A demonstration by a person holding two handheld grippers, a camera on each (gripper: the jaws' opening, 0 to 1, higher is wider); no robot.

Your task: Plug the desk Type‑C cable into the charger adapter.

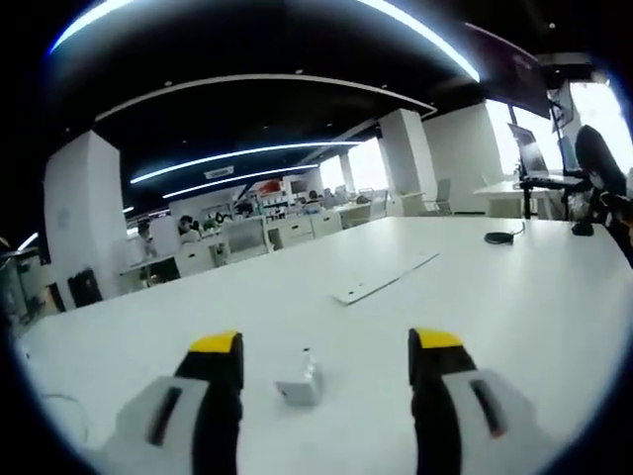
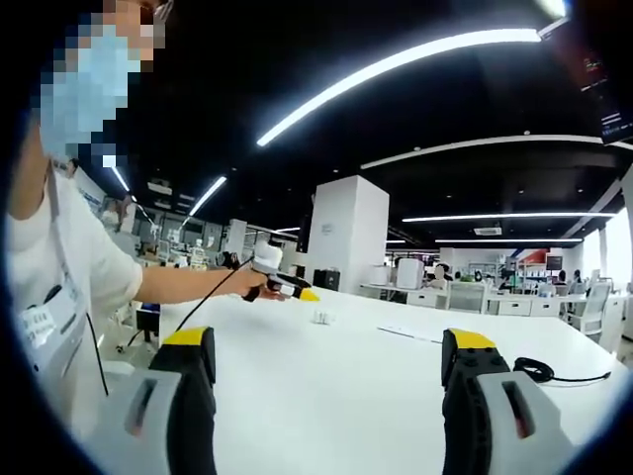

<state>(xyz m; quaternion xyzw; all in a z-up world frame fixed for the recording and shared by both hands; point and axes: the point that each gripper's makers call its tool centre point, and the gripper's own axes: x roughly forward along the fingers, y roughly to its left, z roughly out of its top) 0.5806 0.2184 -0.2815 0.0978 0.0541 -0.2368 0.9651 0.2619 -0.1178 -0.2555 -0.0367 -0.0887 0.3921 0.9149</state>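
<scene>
The small white cube-shaped charger adapter is lying on the white desk, between and just ahead of the jaws of the left gripper, slightly toward the 11 o'clock side of centre in the left gripper view. In the right gripper view the same adapter is sitting near the far desk edge at about 12 o'clock, with the left gripper hovering just beside it at its 9 o'clock, held by the person's outstretched hand. The coiled black Type-C cable is resting on the desk at about 3 o'clock, just beyond the right gripper; in the left gripper view it is lying well apart from the adapter at about 1 o'clock. Both tongs are standing spread and holding nothing. The step in hand appears to be approaching the adapter. To do it well, the left jaws should be centred on the body and closing on its flat sides, leaving the port face exposed. A thin white flat strip is lying between adapter and cable; it should be avoided.
</scene>
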